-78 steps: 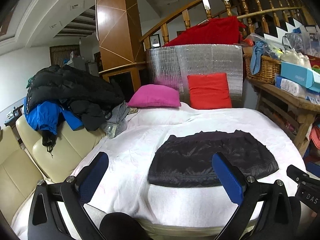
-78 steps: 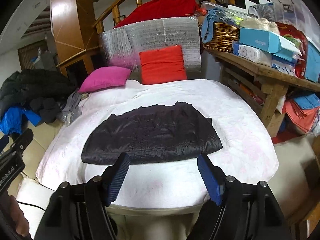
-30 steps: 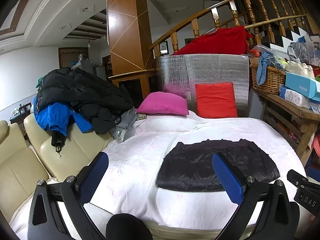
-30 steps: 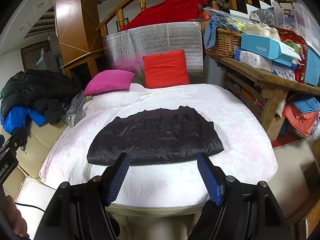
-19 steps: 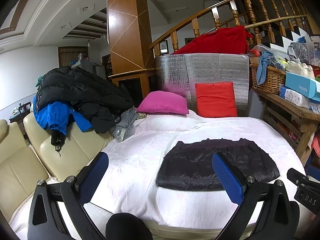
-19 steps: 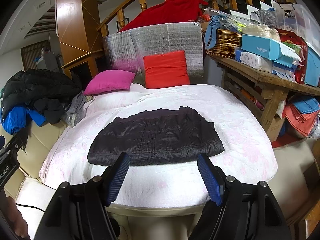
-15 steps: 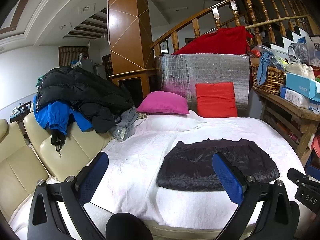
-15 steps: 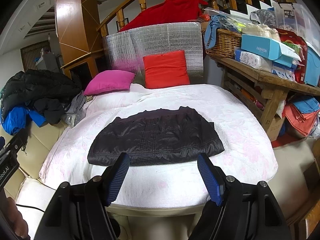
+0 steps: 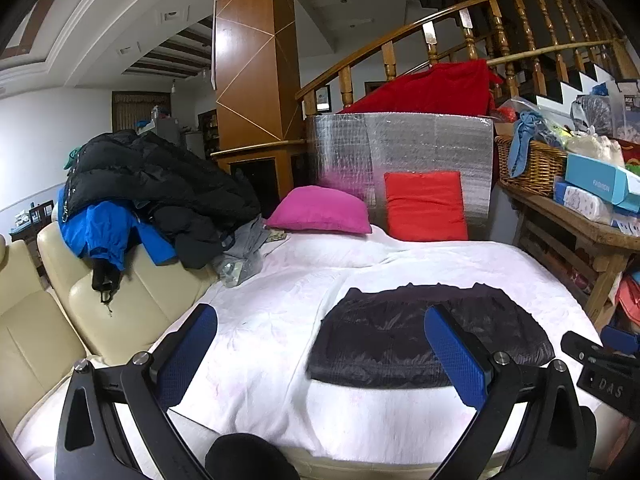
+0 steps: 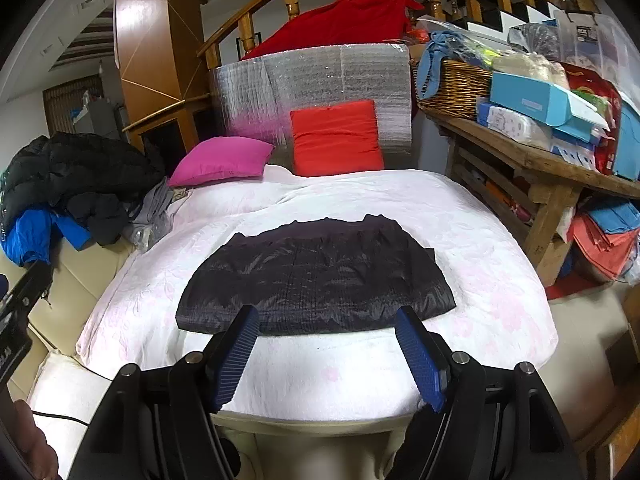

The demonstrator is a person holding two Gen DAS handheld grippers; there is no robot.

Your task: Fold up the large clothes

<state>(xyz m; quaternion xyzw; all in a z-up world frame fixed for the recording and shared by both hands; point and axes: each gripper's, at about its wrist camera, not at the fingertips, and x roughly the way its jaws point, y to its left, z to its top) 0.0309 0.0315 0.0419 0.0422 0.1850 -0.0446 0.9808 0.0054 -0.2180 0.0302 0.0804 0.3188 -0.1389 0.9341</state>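
A dark quilted garment (image 10: 316,276) lies folded flat on the white-covered bed (image 10: 480,240); it also shows in the left wrist view (image 9: 400,336). My left gripper (image 9: 320,352) is open and empty, held back from the bed's near edge, left of the garment. My right gripper (image 10: 328,356) is open and empty, just short of the garment's near edge. Neither touches the cloth.
A pile of black and blue jackets (image 9: 132,196) lies on the cream sofa (image 9: 48,320) at left. A pink cushion (image 9: 320,210) and a red cushion (image 9: 424,206) stand at the bed's far end. A cluttered wooden table (image 10: 540,160) stands at right.
Both grippers have drawn back slightly from the bed since 2.6 s ago and stayed open. The garment has not moved.
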